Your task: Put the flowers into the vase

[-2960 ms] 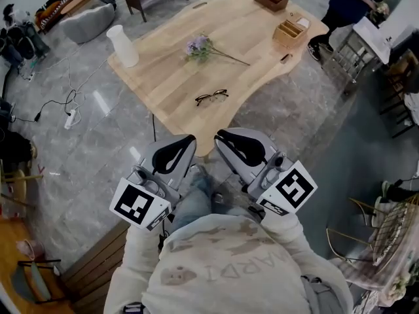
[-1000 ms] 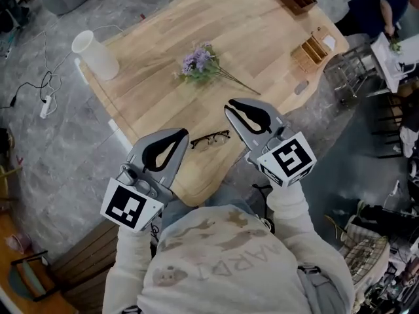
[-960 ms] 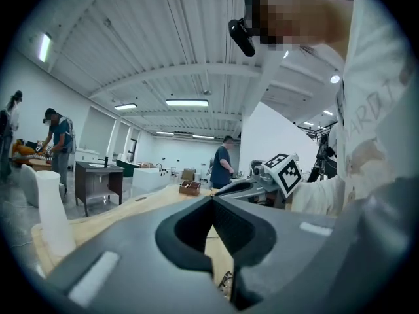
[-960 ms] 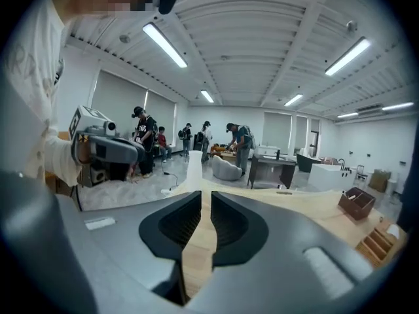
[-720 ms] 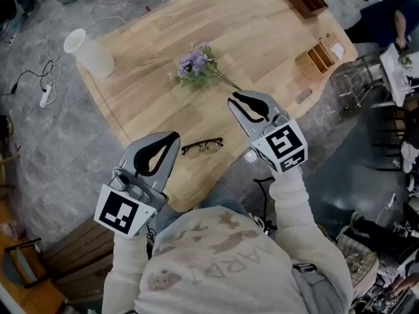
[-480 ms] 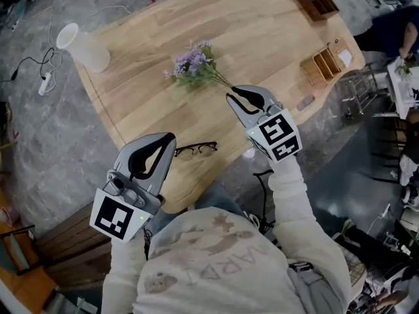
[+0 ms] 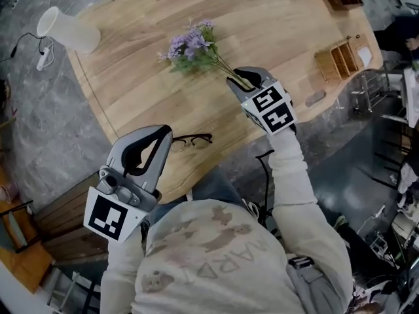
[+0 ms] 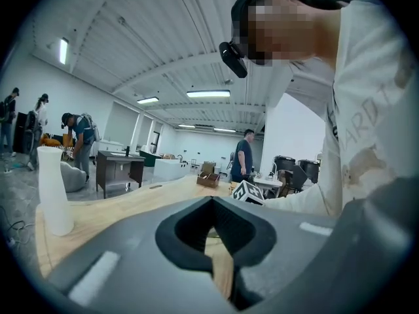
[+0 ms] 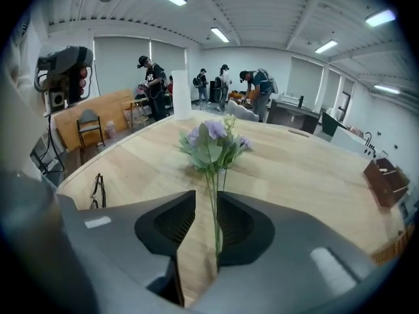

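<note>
While spread astride the flowers' (image 7: 186, 46) stems, close the right tool (image 7: 234, 80) gently: light, limp, easily crushed. Avoid the blooms. Left tool (image 7: 165, 130) pressed together, empty.

Your desk (image 7: 131, 97) is pale, smooth wood with a soft sheen. The vase (image 7: 65, 31) at its left corner looks matt white. The left gripper (image 7: 162, 132) and right gripper (image 7: 239, 78) are matt grey plastic.

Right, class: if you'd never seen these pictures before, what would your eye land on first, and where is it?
The purple flowers lying in the middle of the table, with the right gripper at their stems, jaws apart and the stems running between them. Then the white vase standing at its far left corner, with the left gripper shut and empty at the near edge.
</note>
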`<state>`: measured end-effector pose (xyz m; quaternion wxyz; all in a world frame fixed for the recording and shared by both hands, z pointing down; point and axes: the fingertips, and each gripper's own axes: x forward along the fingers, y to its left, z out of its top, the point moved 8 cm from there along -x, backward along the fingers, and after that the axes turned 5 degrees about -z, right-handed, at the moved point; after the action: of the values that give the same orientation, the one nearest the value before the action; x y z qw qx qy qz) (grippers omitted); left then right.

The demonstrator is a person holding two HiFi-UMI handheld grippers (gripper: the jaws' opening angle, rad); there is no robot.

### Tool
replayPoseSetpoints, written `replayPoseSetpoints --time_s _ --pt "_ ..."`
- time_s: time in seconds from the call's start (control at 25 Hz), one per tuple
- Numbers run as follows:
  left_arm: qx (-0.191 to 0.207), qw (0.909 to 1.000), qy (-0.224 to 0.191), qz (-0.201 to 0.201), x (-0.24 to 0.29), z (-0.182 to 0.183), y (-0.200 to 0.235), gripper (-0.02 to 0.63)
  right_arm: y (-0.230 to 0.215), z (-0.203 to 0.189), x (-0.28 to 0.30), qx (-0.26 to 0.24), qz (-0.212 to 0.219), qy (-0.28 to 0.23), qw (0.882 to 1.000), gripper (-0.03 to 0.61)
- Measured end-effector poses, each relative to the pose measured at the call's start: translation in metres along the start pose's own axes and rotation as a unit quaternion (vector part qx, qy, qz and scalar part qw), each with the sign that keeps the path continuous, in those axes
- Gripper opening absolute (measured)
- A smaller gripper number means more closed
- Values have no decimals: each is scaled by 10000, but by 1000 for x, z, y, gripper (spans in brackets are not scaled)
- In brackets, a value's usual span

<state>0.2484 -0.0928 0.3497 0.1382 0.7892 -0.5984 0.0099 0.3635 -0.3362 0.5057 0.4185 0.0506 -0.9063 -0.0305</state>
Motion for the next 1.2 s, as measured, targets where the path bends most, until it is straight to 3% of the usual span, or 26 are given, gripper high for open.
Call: replayPoseSetpoints --time_s 0.4,0.8,0.96,1.2 --pt "-168 9997 162 107 18 -11 8 0 -9 -7 43 -352 483 923 9939 148" --pt "-262 9993 152 228 21 -12 14 0 -12 -4 60 -483 484 1418 9875 54" --pt "-233 9993 112 281 17 -12 12 0 -10 0 59 -415 510 1298 9894 40" --pt "-155 9990 34 426 1 -9 6 0 -4 20 42 -390 414 709 9959 37"
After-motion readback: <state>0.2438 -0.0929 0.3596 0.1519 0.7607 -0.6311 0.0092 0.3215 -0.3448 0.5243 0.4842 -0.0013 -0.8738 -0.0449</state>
